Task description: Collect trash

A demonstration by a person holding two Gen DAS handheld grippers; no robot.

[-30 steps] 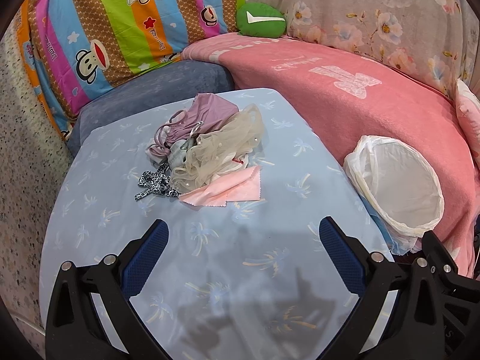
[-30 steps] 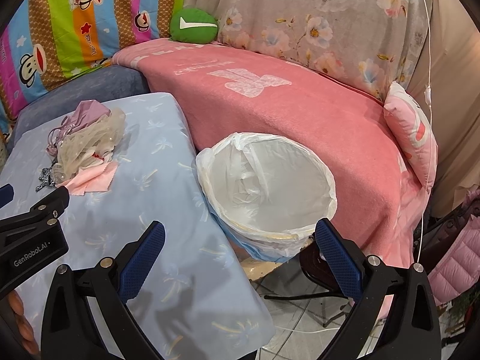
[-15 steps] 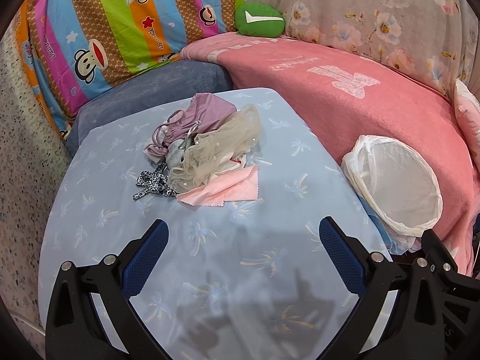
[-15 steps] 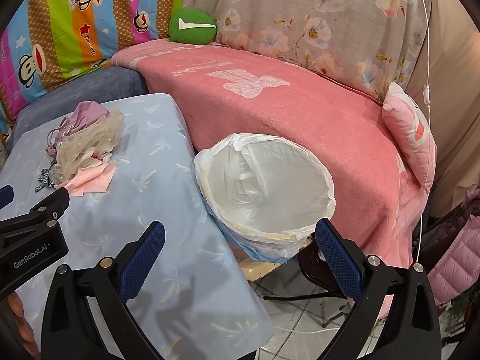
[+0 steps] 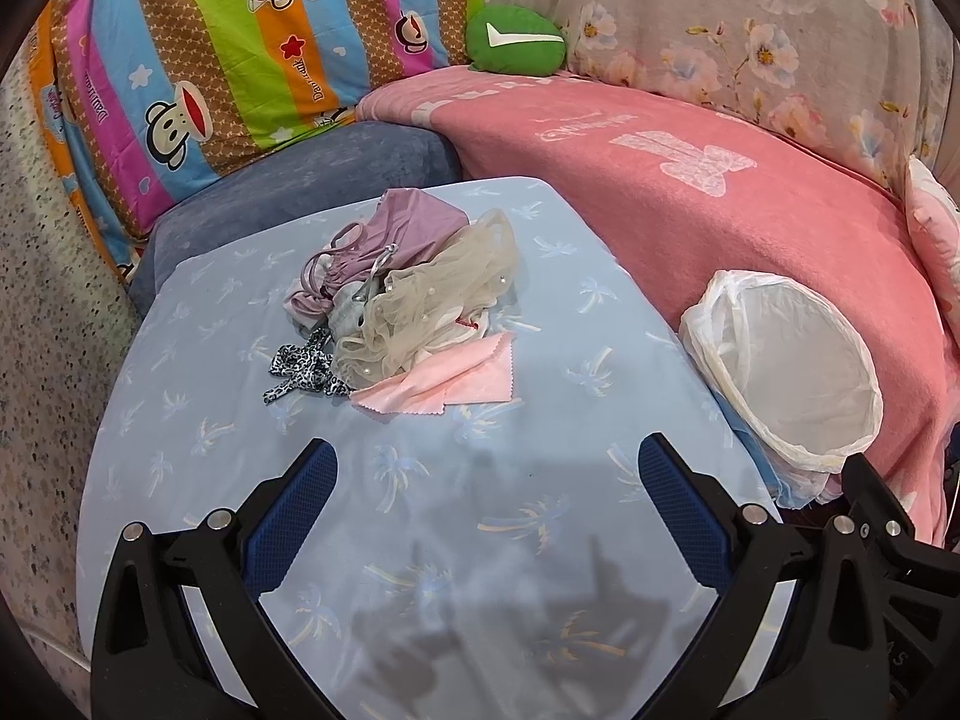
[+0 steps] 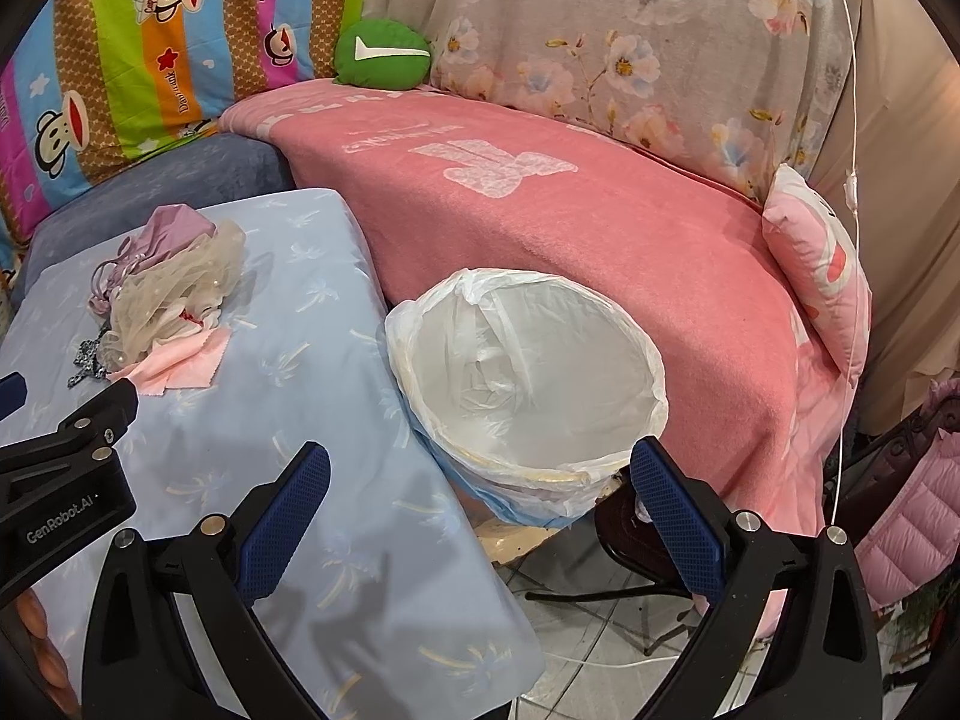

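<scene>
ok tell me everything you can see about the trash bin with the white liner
The trash bin is round, lined with a thin, crinkled, translucent white plastic bag folded over its rim. It looks empty, with only loose folds of liner inside. A pale blue wall shows below the bag. It is wedged between the blue palm-print table and the pink blanket, tilted toward the cameras, its mouth open. Neither gripper touches it.

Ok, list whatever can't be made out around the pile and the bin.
- Pile of fabric scraps, both views: lower layers hidden under the mesh piece.
- Trash bin, right wrist view: base hidden behind the table edge.
- Bin's near rim, left wrist view: covered by the right gripper.
</scene>
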